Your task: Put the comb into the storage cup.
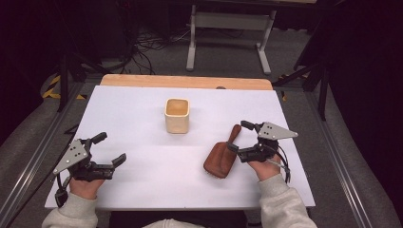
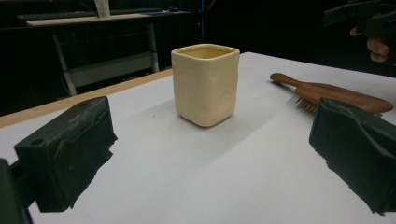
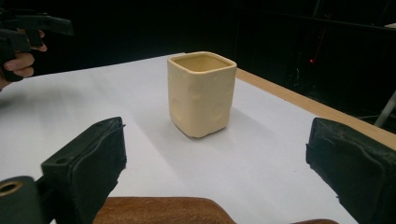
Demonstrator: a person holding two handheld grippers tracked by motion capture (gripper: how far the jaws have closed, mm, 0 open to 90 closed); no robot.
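My left gripper (image 1: 110, 149) and right gripper (image 1: 239, 136) both rest wide apart, holding nothing. The cream cup (image 1: 177, 115) stands mid-counter (image 1: 142, 109); the wooden brush (image 1: 221, 155) lies just beside my right gripper.

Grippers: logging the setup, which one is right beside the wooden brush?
The right gripper; its open jaws flank the brush handle. The left gripper sits far across the table.
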